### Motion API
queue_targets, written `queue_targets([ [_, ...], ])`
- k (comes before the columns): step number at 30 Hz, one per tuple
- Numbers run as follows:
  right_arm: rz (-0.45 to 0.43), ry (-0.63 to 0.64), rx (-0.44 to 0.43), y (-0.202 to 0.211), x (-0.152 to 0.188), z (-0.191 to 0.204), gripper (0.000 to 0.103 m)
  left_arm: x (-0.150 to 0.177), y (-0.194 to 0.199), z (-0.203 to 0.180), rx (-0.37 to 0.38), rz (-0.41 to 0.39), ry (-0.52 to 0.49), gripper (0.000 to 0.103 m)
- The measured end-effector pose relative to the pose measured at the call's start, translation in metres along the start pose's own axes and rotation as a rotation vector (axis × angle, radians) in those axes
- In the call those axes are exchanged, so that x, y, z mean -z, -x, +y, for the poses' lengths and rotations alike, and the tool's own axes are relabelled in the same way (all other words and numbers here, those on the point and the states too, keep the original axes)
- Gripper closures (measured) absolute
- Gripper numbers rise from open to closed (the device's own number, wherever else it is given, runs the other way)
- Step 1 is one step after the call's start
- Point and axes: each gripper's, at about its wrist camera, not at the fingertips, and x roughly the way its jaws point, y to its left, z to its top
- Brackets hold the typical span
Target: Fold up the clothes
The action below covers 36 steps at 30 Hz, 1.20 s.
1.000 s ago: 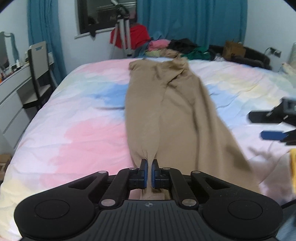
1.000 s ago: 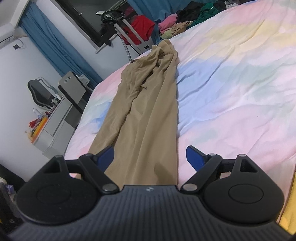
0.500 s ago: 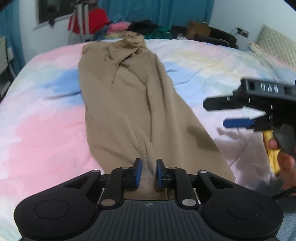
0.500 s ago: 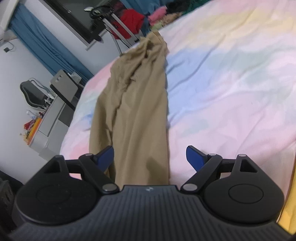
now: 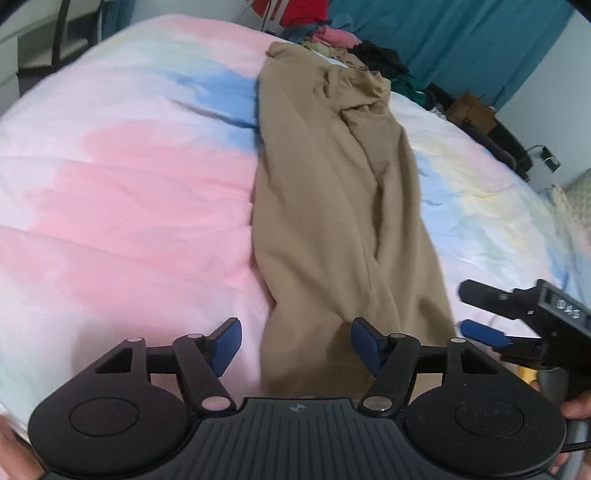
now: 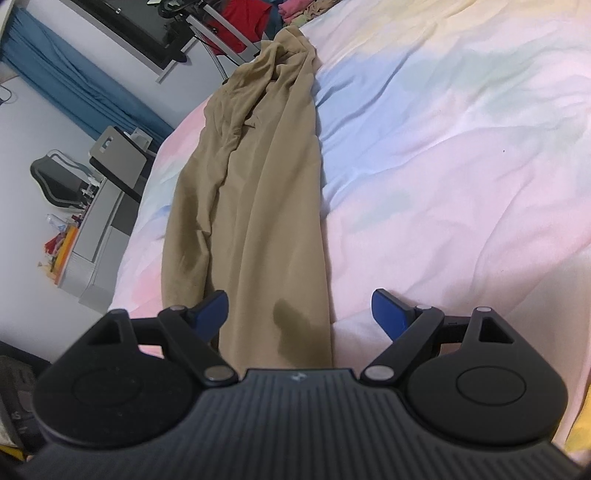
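Note:
Tan trousers [image 5: 332,192] lie lengthwise on the pastel bedspread [image 5: 129,177], legs folded onto each other, waist at the far end. My left gripper [image 5: 295,341] hovers over their near end; its jaws are opening, the blue pads stand apart and the cloth lies loose between them, not pressed. My right gripper [image 6: 299,312] is open wide above the same near end of the trousers [image 6: 258,184], nothing pinched. The right gripper [image 5: 487,314] also shows at the right edge of the left wrist view, held by a hand.
A heap of mixed clothes [image 5: 354,48] lies at the far edge of the bed, before blue curtains [image 5: 461,40]. A tripod [image 6: 221,33], a chair [image 6: 118,151] and a grey drawer unit [image 6: 96,236] stand left of the bed. The bedspread [image 6: 461,166] spreads out to the right.
My left gripper let go of the trouser end: its jaws went from shut on the cloth to apart. It dropped lower and rolled, and the cloth settled onto the bed. The right gripper sank slightly, still open.

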Motion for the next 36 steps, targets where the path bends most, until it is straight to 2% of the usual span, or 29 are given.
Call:
queue_targets([
  [4,-0.005,-0.004,0.002,0.001,0.000,-0.001,0.017,0.003,0.018,-0.014,0.032,-0.097,-0.081,0.035],
  [7,-0.010,-0.009,0.005,0.001,0.000,-0.001,0.017,0.010,0.024,-0.034,0.060,-0.124,-0.186,0.034],
  [10,-0.016,-0.013,0.007,0.001,0.000,-0.001,0.017,0.020,0.022,-0.055,0.022,-0.141,-0.295,0.034],
  [13,-0.018,-0.013,0.010,0.001,0.000,-0.001,0.017,0.027,0.013,-0.066,-0.041,-0.148,-0.353,0.040],
  [15,-0.017,-0.012,0.011,0.001,0.000,-0.001,0.017,0.029,0.010,-0.062,-0.049,-0.124,-0.336,0.064],
  [16,-0.017,-0.011,0.012,0.001,0.000,-0.001,0.017,0.030,0.008,-0.060,-0.053,-0.112,-0.326,0.071],
  [17,-0.016,-0.011,0.013,0.001,0.000,-0.001,0.017,0.029,0.012,-0.055,-0.045,-0.121,-0.301,0.083],
  [20,-0.014,-0.008,0.011,0.001,0.000,-0.001,0.017,0.023,0.027,-0.036,-0.012,-0.158,-0.204,0.092],
  [25,-0.016,0.005,0.013,0.002,0.001,0.001,0.017,0.011,0.056,0.007,-0.011,-0.184,0.043,0.095],
  [27,-0.017,0.007,0.014,0.002,0.001,0.001,0.017,0.011,0.065,0.026,-0.056,-0.186,0.135,0.095],
  [30,-0.022,0.011,0.018,0.001,0.000,0.002,0.017,0.013,0.070,0.052,-0.203,-0.190,0.265,0.098],
  [31,-0.023,0.012,0.019,0.001,0.000,0.003,0.017,0.012,0.071,0.057,-0.223,-0.189,0.293,0.099],
  [34,-0.045,0.039,0.026,0.004,0.000,0.007,0.017,0.009,0.074,0.053,-0.283,-0.217,0.292,0.092],
  [36,-0.082,0.071,0.021,0.009,0.000,0.012,0.017,0.010,0.078,0.044,-0.279,-0.261,0.240,0.081],
])
